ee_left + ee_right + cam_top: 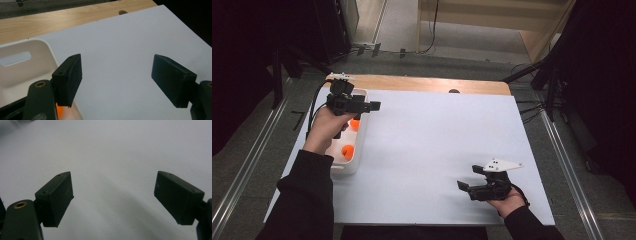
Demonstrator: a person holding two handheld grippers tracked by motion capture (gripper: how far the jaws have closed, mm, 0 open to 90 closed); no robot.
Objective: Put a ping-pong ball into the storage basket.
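A white bin [361, 131] stands at the left edge of the white table sheet [437, 140], and orange balls [347, 150] lie inside it. My left gripper [371, 106] hovers above the bin's far end, open, its jaws pointing right over the sheet. In the left gripper view the bin's rim [48, 48] is at the left, an orange ball [58, 110] peeks below the left jaw, and the gripper [120, 80] holds nothing. My right gripper [466, 186] rests low near the front right of the sheet, open and empty, and in its own view the gripper [113, 197] faces bare sheet.
A strip of bare wooden tabletop [427, 84] runs along the far edge, with a dark round hole [454, 91] in it. Metal rails and dark stands flank the table on both sides. Cables lie on the floor beyond.
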